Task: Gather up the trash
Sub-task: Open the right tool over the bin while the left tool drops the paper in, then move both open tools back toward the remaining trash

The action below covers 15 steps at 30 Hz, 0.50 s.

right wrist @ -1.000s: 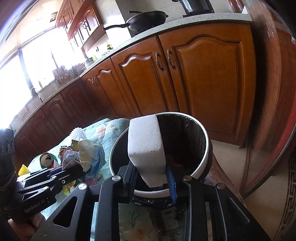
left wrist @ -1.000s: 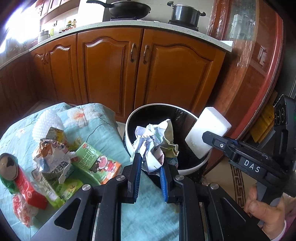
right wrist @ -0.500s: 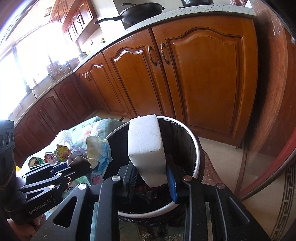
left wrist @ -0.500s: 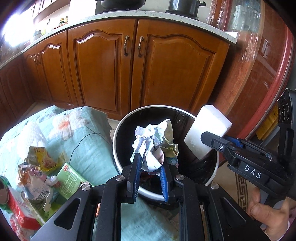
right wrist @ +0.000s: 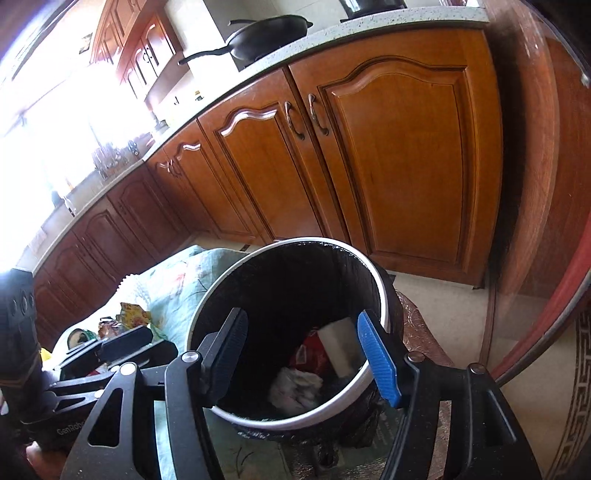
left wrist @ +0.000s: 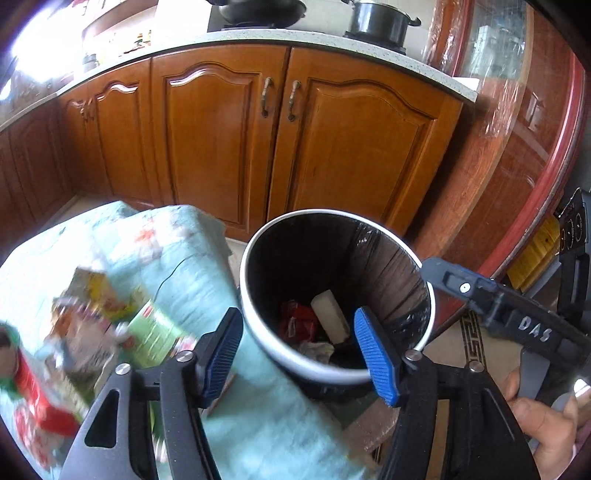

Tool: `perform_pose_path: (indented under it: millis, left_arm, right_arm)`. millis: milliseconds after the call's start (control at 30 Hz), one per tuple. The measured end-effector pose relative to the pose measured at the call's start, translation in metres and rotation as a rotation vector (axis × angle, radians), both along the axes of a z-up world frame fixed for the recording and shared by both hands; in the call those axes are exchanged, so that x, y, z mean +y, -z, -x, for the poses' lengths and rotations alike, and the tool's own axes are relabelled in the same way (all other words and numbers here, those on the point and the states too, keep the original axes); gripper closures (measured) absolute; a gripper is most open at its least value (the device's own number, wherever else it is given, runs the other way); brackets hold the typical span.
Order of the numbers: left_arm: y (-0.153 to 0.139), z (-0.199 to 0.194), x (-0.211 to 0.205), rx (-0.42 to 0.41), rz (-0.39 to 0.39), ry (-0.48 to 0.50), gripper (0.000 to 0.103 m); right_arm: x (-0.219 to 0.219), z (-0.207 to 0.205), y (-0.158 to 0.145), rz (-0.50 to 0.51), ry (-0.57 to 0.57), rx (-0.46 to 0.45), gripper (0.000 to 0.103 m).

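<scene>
The remaining trash (left wrist: pixel 92 314), wrappers and cartons, lies on the blue-green cloth (left wrist: pixel 192 258) to the left of the bin (left wrist: pixel 332 371), so the left gripper (left wrist: pixel 299 350) is the nearer one. Both it and the right gripper (right wrist: pixel 306 358) have just been opening and stand released and empty above the bin. The white block (right wrist: pixel 341 345) and crumpled paper (right wrist: pixel 295 387) lie at the bin's bottom. The pile is motion-blurred, so single pieces and their long axes are hard to make out.

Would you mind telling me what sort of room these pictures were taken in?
Most likely a home kitchen: wooden base cabinets run under a speckled countertop, a frying pan and a lidded pot sit on it, and a lined trash bin stands on the floor.
</scene>
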<state>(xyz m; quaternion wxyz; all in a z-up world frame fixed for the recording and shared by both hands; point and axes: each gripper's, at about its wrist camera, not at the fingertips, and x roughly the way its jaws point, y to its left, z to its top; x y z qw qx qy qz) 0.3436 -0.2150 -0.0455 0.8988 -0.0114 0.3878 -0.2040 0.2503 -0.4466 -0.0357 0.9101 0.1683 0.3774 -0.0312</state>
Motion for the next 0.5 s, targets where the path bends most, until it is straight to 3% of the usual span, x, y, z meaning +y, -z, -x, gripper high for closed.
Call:
perform_pose_path:
  millis: [167, 500]
  left_arm:
    - [0.006, 0.034, 0.034, 0.013, 0.058, -0.046, 0.033]
    - [0.006, 0.101, 0.107, 0.011, 0.099, -0.167, 0.033]
  right_arm:
    - [0.015, 0.020, -0.003, -0.038, -0.022, -0.021, 0.013]
    - [0.067, 0.049, 0.009, -0.087, -0.078, -0.001, 0.011]
